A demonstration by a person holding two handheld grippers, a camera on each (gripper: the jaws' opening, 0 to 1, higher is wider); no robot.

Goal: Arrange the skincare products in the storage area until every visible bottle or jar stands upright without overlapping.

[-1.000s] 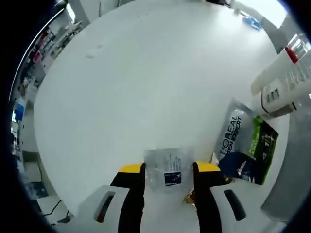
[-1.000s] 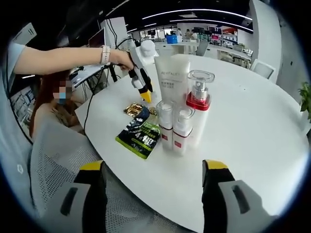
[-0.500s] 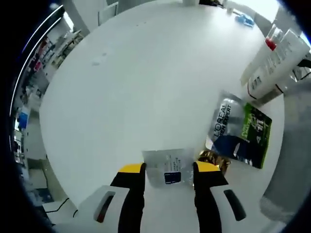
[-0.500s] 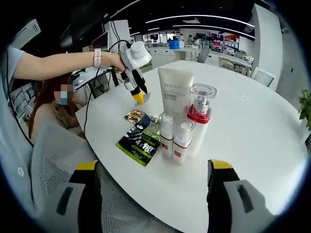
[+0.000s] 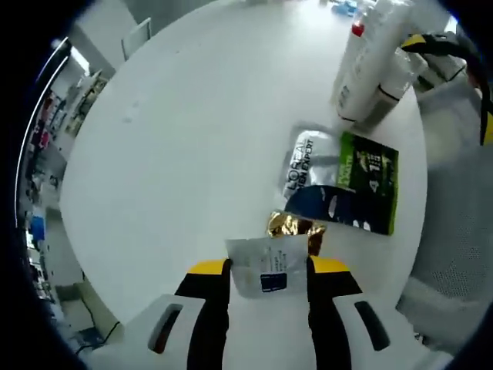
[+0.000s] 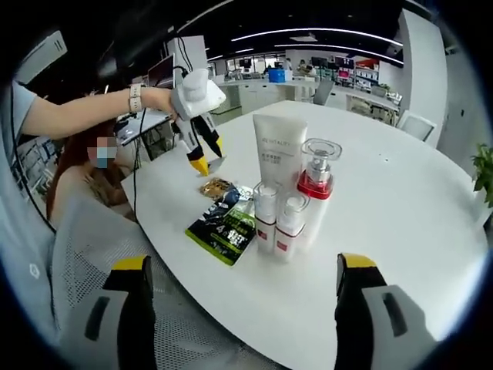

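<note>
**Left gripper lifts a small sachet clear of the table**

The clear sachet (image 5: 268, 270) sits pinched flat between the jaws of the left gripper (image 5: 268, 271), its printed label facing the camera and its upper edge pointing out past the jaw tips. In the right gripper view the same left gripper (image 6: 205, 163) hangs in the air above the near-left part of the round white table (image 6: 400, 193), so the sachet is held off the surface, not resting on it.

Directly below it lies a gold foil packet (image 5: 294, 226), and just beyond that a larger green and silver sachet (image 5: 343, 191), both flat on the table. To their right stands the upright group: a tall white tube (image 6: 279, 150), a red-collared pump bottle (image 6: 316, 185) and two small white bottles (image 6: 276, 216), close together.

The right gripper (image 6: 243, 277) has its jaws spread wide and holds nothing, well back from the products. The left hand is plainly the nearer one, and the standing group lies away to its right, so any placing would likely fall to it.
</note>
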